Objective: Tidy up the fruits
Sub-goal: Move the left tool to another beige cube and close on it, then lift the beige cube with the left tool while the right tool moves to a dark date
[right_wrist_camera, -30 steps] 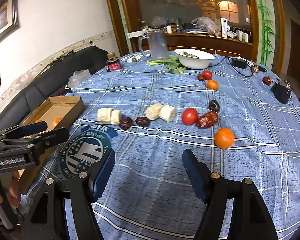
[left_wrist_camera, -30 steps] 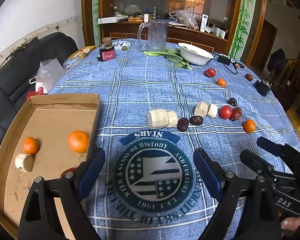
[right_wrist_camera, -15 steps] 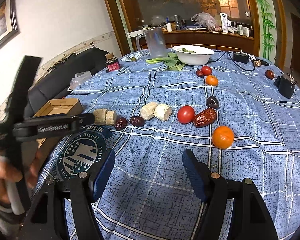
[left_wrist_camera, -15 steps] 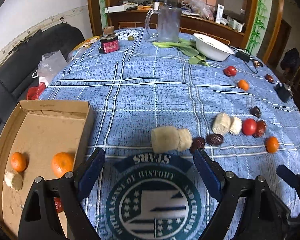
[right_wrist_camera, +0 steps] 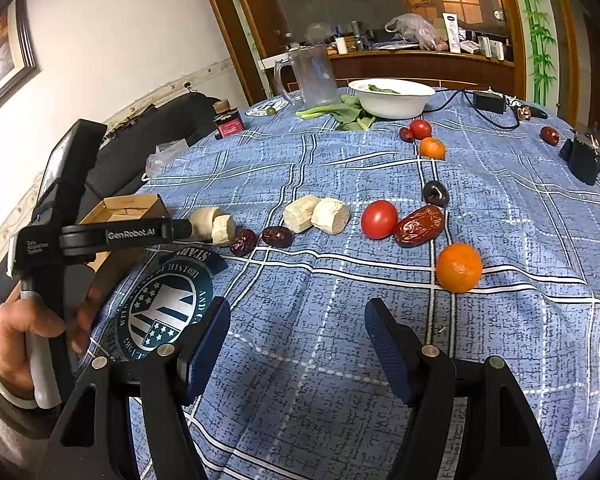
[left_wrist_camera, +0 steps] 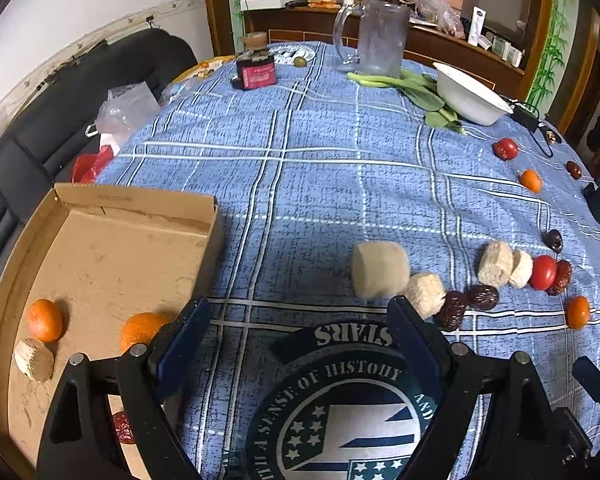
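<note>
Fruits lie strung out across the blue plaid tablecloth (left_wrist_camera: 320,184): a tomato (right_wrist_camera: 379,219) touching a wrinkled red date (right_wrist_camera: 419,225), a tangerine (right_wrist_camera: 459,267) just in front of them, a dark plum-like fruit (right_wrist_camera: 435,193) behind, and further back another tomato (right_wrist_camera: 420,129) with a second tangerine (right_wrist_camera: 432,147). Pale cut chunks (right_wrist_camera: 316,214) sit in pairs along the same line, two dark dates (right_wrist_camera: 260,239) between them. Over on the near left, a shallow cardboard box (left_wrist_camera: 132,204) rests at the cloth's edge, and inside it two tangerines (left_wrist_camera: 44,320), one pale chunk (left_wrist_camera: 34,360) and something red mostly hidden behind the gripper. The left gripper (left_wrist_camera: 300,340) hangs above a round printed emblem (left_wrist_camera: 340,408) with its jaws spread wide and nothing between them, the biggest pale chunk (left_wrist_camera: 380,270) just ahead of its right finger. The right gripper (right_wrist_camera: 298,344) hovers over bare cloth, jaws also apart and empty. A hand (right_wrist_camera: 24,332) grips the left tool's handle at the edge of the right view. At the far side, a clear pitcher (left_wrist_camera: 374,38), a white bowl (left_wrist_camera: 470,94), leafy greens (left_wrist_camera: 404,86) and a small red-labelled jar (left_wrist_camera: 256,68). Beyond, a black sofa (left_wrist_camera: 60,120) against a white wall, and a wooden sideboard (right_wrist_camera: 420,66) cluttered with bottles and boxes.
</note>
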`<action>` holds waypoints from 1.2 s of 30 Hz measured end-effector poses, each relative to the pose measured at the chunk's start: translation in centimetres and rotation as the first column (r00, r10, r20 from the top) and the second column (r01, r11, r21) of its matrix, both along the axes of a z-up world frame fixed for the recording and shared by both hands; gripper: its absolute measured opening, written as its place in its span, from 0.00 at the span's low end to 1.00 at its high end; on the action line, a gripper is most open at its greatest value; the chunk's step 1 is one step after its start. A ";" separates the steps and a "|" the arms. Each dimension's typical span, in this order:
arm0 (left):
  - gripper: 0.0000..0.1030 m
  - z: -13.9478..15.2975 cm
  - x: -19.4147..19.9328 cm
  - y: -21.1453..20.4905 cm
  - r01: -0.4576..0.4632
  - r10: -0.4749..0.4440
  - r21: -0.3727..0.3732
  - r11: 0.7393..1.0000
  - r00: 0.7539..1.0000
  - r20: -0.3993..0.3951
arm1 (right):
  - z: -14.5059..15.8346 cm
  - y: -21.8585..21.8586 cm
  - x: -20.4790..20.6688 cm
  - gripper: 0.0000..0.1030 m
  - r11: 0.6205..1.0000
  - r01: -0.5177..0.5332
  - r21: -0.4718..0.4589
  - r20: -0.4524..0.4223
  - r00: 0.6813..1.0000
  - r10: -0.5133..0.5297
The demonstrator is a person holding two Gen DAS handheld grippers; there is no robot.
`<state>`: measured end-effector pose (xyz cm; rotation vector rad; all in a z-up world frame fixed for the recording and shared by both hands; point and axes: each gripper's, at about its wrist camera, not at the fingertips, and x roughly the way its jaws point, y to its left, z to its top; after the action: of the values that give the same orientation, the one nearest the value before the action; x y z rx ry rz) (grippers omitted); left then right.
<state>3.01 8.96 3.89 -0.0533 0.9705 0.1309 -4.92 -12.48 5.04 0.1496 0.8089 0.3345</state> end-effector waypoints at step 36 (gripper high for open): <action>0.40 -0.6 3.3 -0.8 0.007 -0.017 -0.243 0.970 0.999 -0.041 | -0.6 -0.5 0.7 0.72 0.999 -0.026 0.038 -0.018 0.999 0.026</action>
<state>6.34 8.16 3.27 -0.2707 1.0258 0.0012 -4.22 -13.00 4.44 0.1775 0.8234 0.3734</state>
